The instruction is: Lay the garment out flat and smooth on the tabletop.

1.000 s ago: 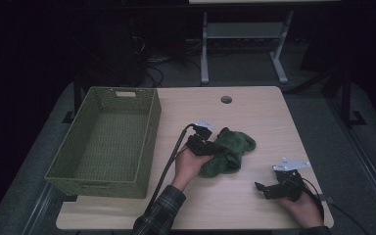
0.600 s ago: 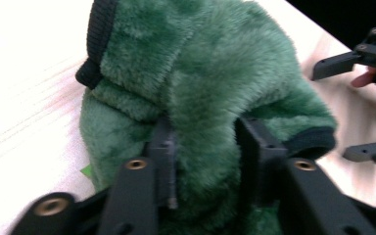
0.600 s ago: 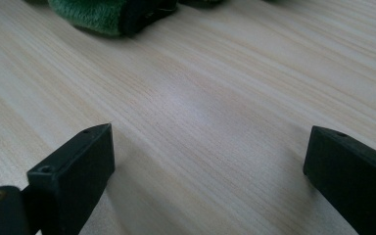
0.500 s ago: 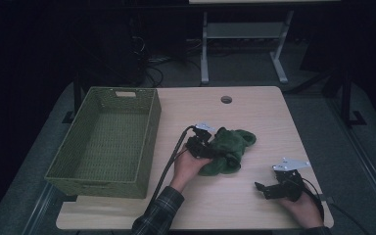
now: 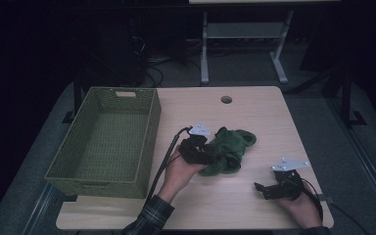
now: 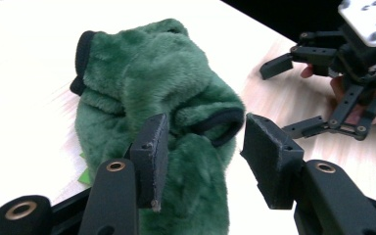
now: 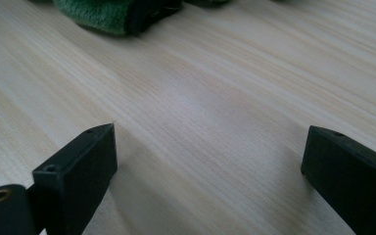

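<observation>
A crumpled green plush cloth (image 5: 231,146) with black trim lies in the middle of the wooden table (image 5: 269,117). My left gripper (image 5: 214,157) hovers at its left edge. Its jaws have just been opening and now stand apart over a fold of the cloth (image 6: 166,93), with the pads (image 6: 152,147) not pressing on it. My right gripper (image 5: 260,188) rests low near the table's front right corner, open, with bare wood between its jaws (image 7: 210,152). It also appears in the left gripper view (image 6: 284,98), beyond the cloth.
A green woven basket (image 5: 98,188) stands empty on the left part of the table. A round cable hole (image 5: 226,99) sits near the far edge. Beyond the table are a dark floor and a metal stand (image 5: 245,34).
My left gripper has opened off the green cloth and lifted slightly back toward the person. The cloth stays in a heap on the table. The right gripper has not moved.
</observation>
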